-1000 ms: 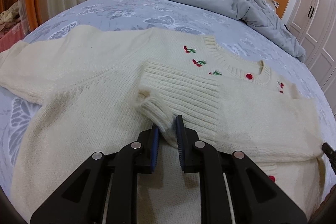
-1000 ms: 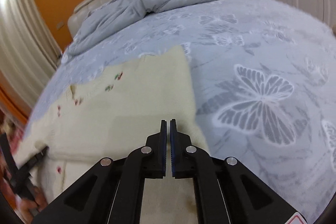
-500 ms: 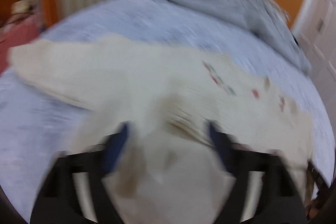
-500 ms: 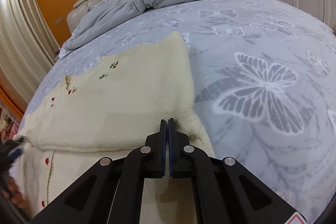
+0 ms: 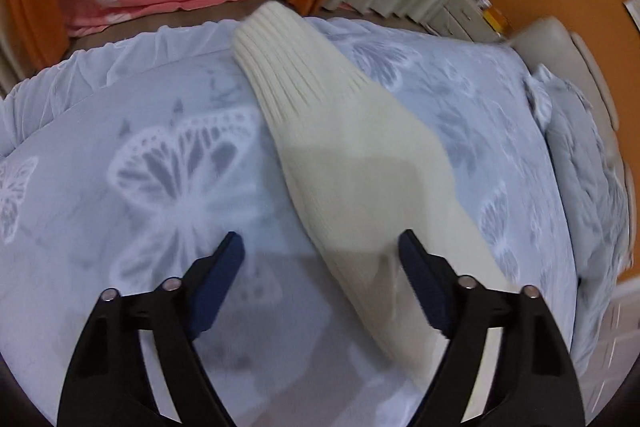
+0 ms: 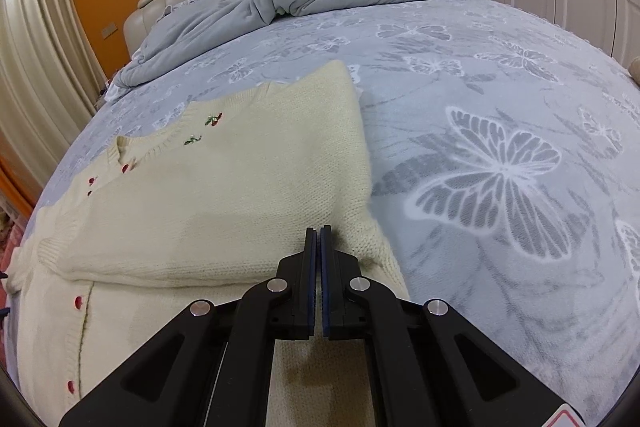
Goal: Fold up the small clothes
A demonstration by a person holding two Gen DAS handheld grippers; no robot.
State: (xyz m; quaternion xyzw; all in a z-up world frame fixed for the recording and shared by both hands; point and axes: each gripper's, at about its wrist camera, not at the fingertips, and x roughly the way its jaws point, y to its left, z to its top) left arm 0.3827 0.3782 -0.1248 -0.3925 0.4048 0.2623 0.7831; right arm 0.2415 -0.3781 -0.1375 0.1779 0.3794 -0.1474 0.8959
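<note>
Left gripper (image 5: pixel 320 247) swung over to the outstretched sleeve (image 5: pixel 352 155), half-open after closing; right gripper (image 6: pixel 319 231) shut, perhaps pinning cardigan (image 6: pixel 224 211).

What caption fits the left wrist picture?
Open left gripper over a butterfly-print bedsheet, beside the cream sweater's outstretched sleeve.

— What do the tools look like?

— The left gripper (image 5: pixel 320 251) has matte black angular arms with triangular cut-outs, round silver screws at the joints and dark blue pads (image 5: pixel 218 283) on the fingers.

— And the other?

— The right gripper (image 6: pixel 319 239) is built the same: black linkage, four silver screw heads, blue ribbed pads, plus a red-and-white sticker (image 6: pixel 566 417) at its lower corner.
</note>
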